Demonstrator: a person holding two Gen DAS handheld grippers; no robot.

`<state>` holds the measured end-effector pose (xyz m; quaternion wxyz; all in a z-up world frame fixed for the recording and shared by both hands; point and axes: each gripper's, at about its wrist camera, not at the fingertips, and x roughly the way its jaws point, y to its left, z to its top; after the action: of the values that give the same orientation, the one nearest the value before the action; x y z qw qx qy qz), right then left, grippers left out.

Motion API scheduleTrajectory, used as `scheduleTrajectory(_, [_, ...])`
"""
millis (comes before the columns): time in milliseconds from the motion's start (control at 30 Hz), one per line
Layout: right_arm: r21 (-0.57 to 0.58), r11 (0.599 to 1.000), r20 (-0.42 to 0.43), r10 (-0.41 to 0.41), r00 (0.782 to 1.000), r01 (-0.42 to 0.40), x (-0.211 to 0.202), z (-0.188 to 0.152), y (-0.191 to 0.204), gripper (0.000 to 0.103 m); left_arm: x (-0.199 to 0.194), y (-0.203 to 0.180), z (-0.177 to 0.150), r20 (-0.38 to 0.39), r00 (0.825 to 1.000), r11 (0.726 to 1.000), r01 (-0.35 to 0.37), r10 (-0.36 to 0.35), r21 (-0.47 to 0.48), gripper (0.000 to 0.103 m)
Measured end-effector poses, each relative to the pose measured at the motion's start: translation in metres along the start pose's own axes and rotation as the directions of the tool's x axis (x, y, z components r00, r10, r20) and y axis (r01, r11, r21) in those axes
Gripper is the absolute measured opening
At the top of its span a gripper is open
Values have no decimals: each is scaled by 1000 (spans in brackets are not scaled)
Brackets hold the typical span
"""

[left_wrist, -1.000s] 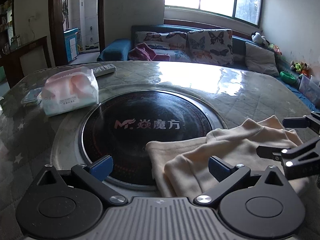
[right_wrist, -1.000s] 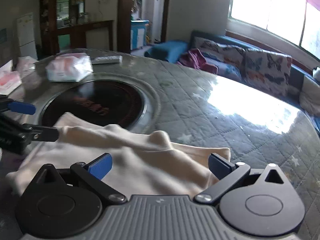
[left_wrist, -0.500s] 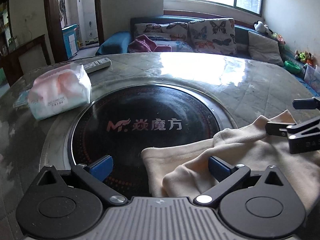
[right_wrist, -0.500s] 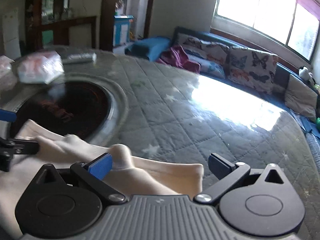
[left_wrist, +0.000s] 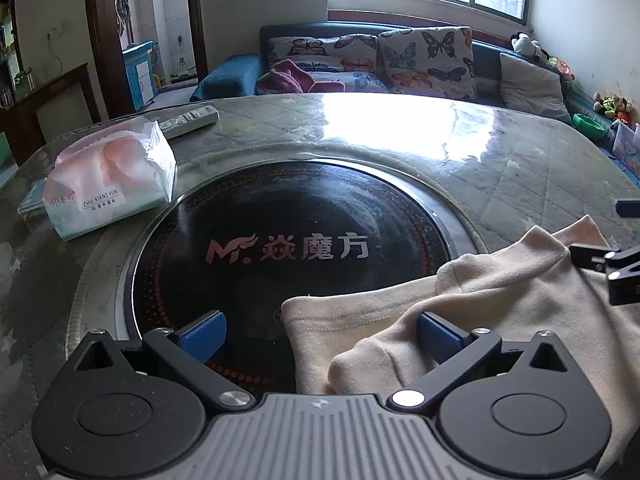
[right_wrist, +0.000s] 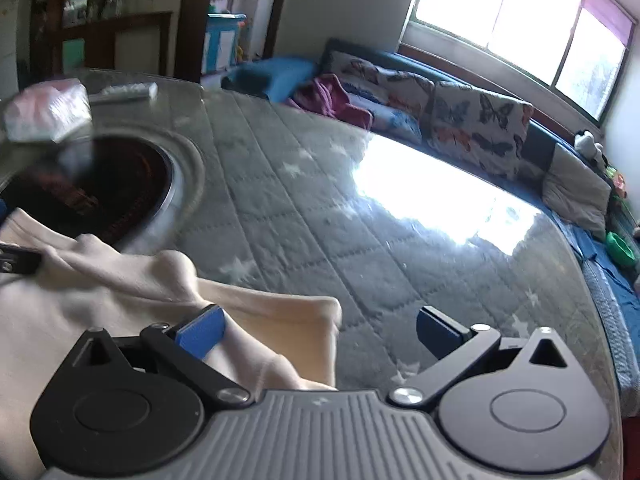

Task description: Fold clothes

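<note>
1. Left wrist view: your left tongs (left_wrist: 320, 332) are spread wide and pinch nothing. The cream garment (left_wrist: 480, 312) lies on the tabletop (left_wrist: 520, 176), ahead and to the right of them, its near corner draped over the right-hand pad and its left hem on the black hotplate (left_wrist: 280, 240). Its long axis runs off rightward toward your right tongs (left_wrist: 612, 260).

2. Right wrist view: your right tongs (right_wrist: 320, 332) are spread too and grip nothing. The garment lies left of them, its corner over the left pad. Both tongs are equally close, one at each end.
</note>
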<state>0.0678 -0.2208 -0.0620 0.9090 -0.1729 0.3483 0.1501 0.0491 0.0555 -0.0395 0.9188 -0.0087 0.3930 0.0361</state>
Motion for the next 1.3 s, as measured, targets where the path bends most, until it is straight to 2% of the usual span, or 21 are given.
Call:
scheduleTrajectory(200, [26,999,26,35,999,-36,-12,-2,-6,103,-6,4,-1,9,1000,1000,-4,4,3,103])
scheduleTrajectory(433, [40,999,44,30,999,-31,-28,-11,-10,102,-12,5,-4,12,1000,1000,-9,9,-5,103])
scheduleTrajectory(567, [12,997,69,77,995,-78,-51,-16,3,102,-17,6,-6,17,1000,1000,-9,10,-5,103])
scheduleTrajectory(700, [-63,983,84,179,980,-174,-75,-23,31,102,-26,11,-9,28,1000,1000,-8,8,-21,103])
scheduleTrajectory(933, [-227,912,72,366,928,-342,-112,-30,88,97,-47,30,-16,49,999,997,-6,10,-74,101])
scheduleTrajectory(1033, [-313,856,49,446,893,-411,-123,-33,119,92,-55,39,-19,57,998,995,-6,11,-98,97])
scheduleTrajectory(1233, [-451,776,30,506,862,-440,-129,-38,163,71,-69,54,-30,47,998,983,44,-37,-178,89])
scheduleTrajectory(1300, [-474,762,13,507,862,-441,-128,-38,172,57,-73,59,-33,40,997,975,69,-61,-213,89])
